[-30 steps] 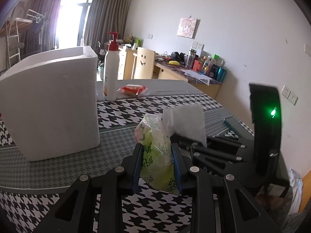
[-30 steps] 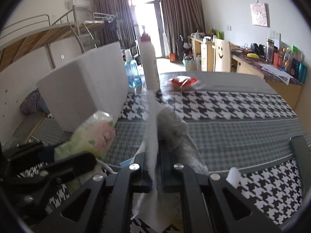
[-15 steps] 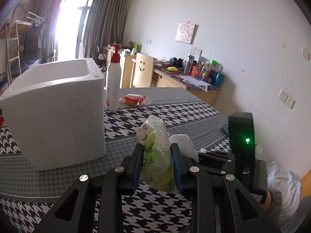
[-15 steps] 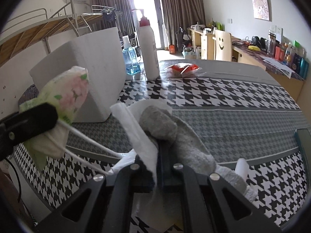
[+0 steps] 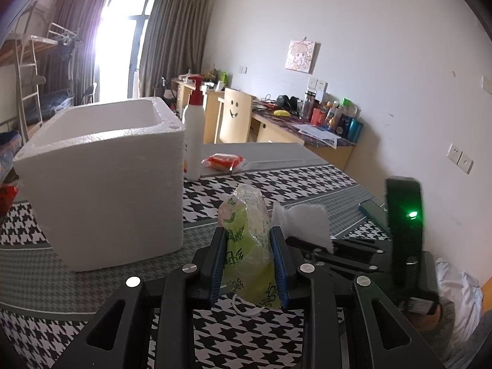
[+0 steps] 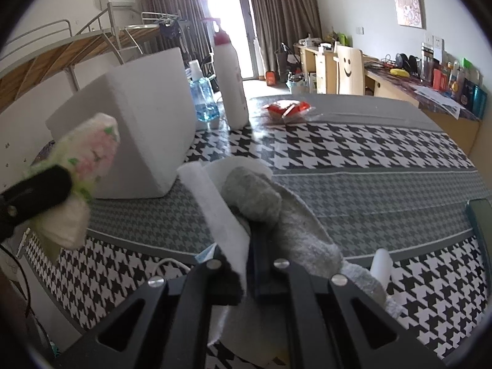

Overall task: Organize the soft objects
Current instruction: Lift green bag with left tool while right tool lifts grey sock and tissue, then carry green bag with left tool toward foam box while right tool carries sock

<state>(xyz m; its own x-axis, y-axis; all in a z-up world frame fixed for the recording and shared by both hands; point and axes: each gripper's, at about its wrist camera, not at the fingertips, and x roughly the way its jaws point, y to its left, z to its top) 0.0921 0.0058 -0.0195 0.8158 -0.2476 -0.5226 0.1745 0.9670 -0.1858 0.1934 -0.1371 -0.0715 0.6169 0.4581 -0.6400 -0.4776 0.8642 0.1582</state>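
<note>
Two grippers up, both loaded. Left gripper (image 5: 248, 247) is clamped on a green tissue pack (image 5: 246, 240); the plastic wrap carries dark green print that looks like Chinese characters, not readable, plus a pink floral patch visible in the right wrist view (image 6: 92, 147). The pack is held in the air above the near table edge, upright between the blue pads (image 5: 278, 258). Right gripper (image 6: 247, 264) is pinched on a white cloth (image 6: 221, 215) with a grey sock (image 6: 276, 215) bunched against it; the fingers are nearly together with fabric between them. That bundle sits over the near edge of the houndstooth table (image 6: 369, 153), just right of the tissue pack. White foam box (image 5: 107, 178) stands on the table's left side, open top, thick rim, with bare cloth in front of it and to its right. Behind it are a white pump bottle (image 5: 193, 141) with a red pump, label mostly turned away and unreadable, a blue-liquid bottle (image 6: 203, 98), and a red snack packet (image 5: 223, 161) lying flat, text too small. A dark phone (image 5: 372, 212) lies at the right table edge. Smiley face on the chair back (image 5: 235, 113) by the desk. Wide clear strip of cloth between the box and the far right edge.
</note>
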